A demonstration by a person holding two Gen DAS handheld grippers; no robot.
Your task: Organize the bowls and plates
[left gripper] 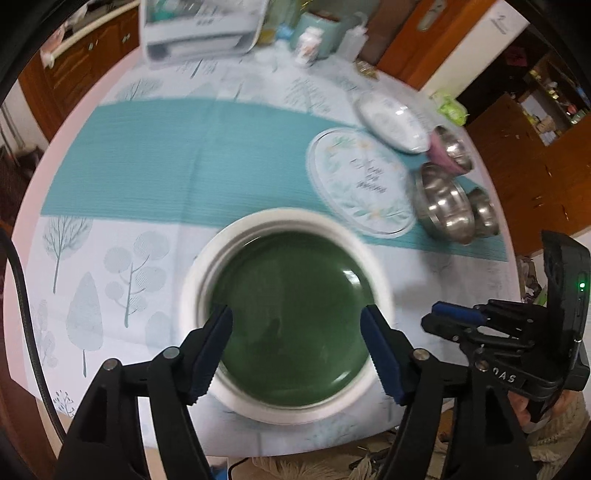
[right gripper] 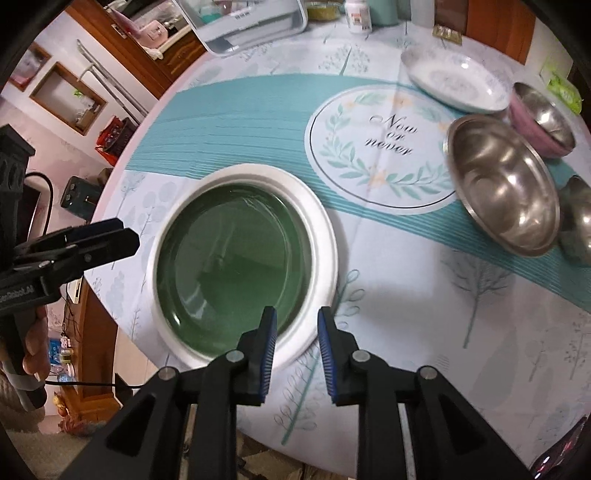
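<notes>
A dark green plate (left gripper: 291, 314) (right gripper: 232, 269) lies inside a wider white plate (left gripper: 195, 280) (right gripper: 325, 236) near the round table's front edge. My left gripper (left gripper: 295, 317) hovers over the green plate, open wide, with nothing between its blue pads. My right gripper (right gripper: 296, 317) hangs above the white plate's right rim with a narrow gap between its pads, and they touch nothing. Each gripper shows in the other's view, the right one (left gripper: 439, 317) beside the stack and the left one (right gripper: 122, 232) at the far left.
At the right stand a white patterned plate (right gripper: 454, 81), a pink bowl with a steel lining (right gripper: 543, 122), a large steel bowl (right gripper: 506, 184) and a smaller steel bowl (right gripper: 580, 229). A clear box (right gripper: 251, 26) and a bottle (right gripper: 358, 14) stand at the back.
</notes>
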